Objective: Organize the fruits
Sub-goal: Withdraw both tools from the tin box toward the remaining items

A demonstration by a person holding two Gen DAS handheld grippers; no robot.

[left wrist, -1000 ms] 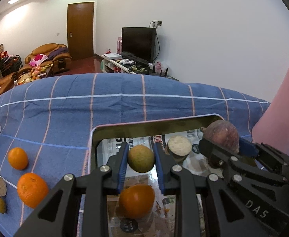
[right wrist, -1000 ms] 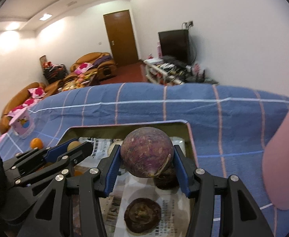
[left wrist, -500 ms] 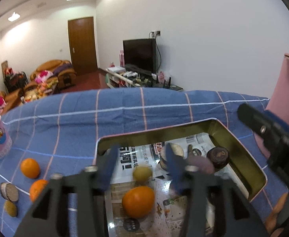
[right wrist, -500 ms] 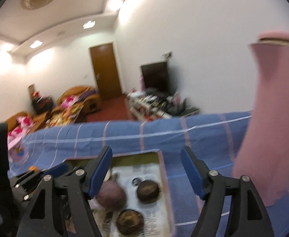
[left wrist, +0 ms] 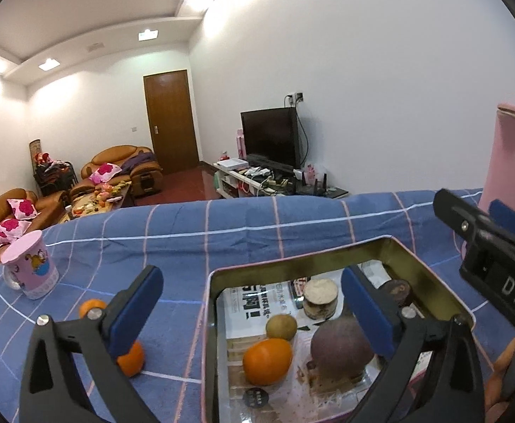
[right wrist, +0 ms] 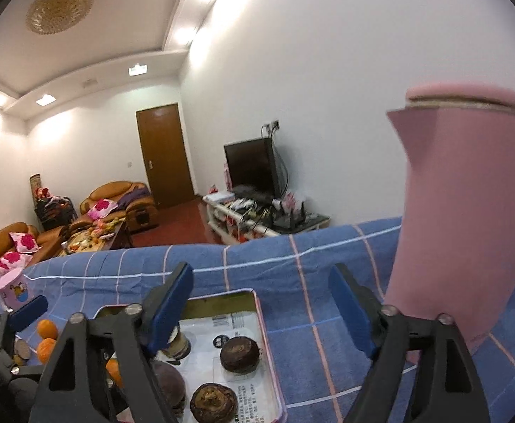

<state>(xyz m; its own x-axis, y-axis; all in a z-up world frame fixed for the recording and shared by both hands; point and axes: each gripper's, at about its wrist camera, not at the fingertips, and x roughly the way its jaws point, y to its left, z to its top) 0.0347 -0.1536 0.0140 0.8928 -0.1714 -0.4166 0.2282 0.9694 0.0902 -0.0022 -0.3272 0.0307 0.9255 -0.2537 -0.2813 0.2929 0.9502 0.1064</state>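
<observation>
Black right gripper (left wrist: 504,246) lettered "DAS", newspaper-lined tin tray (left wrist: 292,264)

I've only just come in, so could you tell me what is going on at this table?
A person with a gripper in each hand is sorting fruit into a metal tray lined with newspaper. Both the left gripper and the right gripper are open and empty, held above the tray. An orange, a greenish fruit and a purple fruit lie inside. Two oranges remain on the blue checked cloth.
</observation>
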